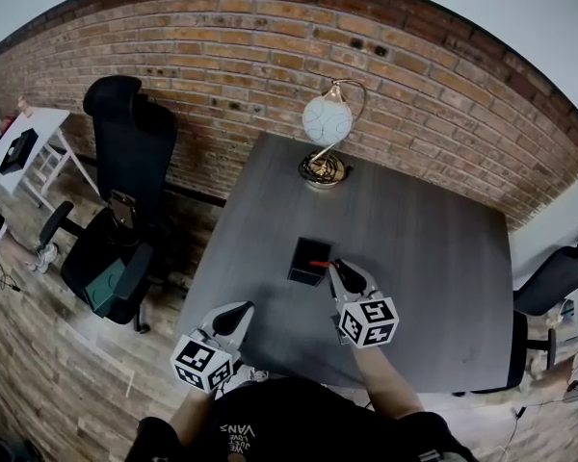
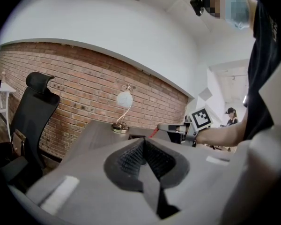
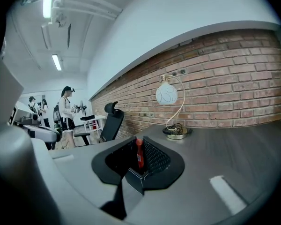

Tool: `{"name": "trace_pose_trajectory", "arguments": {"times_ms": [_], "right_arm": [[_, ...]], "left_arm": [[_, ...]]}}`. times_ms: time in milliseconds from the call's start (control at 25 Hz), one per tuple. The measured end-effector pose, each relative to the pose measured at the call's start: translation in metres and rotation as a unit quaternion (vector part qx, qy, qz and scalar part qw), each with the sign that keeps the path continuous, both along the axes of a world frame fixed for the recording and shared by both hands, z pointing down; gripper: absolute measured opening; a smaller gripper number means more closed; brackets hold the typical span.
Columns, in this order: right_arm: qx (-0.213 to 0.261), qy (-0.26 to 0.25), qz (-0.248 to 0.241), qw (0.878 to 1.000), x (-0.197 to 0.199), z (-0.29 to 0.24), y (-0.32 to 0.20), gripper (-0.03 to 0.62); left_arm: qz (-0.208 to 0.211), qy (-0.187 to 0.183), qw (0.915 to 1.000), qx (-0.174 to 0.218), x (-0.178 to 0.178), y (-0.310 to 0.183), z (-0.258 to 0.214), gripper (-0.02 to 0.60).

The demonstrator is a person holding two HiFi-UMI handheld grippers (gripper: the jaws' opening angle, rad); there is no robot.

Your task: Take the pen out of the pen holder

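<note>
Left hand-held gripper, jaws together on nothing, hovers at the front edge of the surface, pointing nearly level. Ahead to its right, the right hand-held gripper, forearm extended, clamps the red pen above the black pen holder at its tips.

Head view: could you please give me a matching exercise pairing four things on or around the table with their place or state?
1. pen
2. lamp
3. left claw
4. office chair

A. beside the table, at its left, not on it
B. shut, holding nothing
C. gripped in the right claw
D. on the table's far side, near the brick wall

Pairs: 1-C, 2-D, 3-B, 4-A.
</note>
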State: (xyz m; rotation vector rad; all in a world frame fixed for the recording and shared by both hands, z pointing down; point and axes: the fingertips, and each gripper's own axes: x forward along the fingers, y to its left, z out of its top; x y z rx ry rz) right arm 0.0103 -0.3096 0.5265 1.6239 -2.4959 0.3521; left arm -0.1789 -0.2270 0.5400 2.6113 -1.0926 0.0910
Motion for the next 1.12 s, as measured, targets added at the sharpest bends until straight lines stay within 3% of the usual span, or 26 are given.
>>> {"name": "trace_pose_trajectory", "arguments": {"times_ms": [600,1120], "right_arm": [[0.033,-0.034,-0.022,0.999,0.025,-0.045,0.025,0.049],[0.045,-0.054,-0.021,0.997,0.060,-0.068,0.061,0.049]], "left_arm": [[-0.023,-0.004,0.9997,-0.004,0.022,0.019,-0.003,0.052],[-0.014,-0.002,0.9999,-0.003,0.055,0.032,-0.006,0.052]]}}
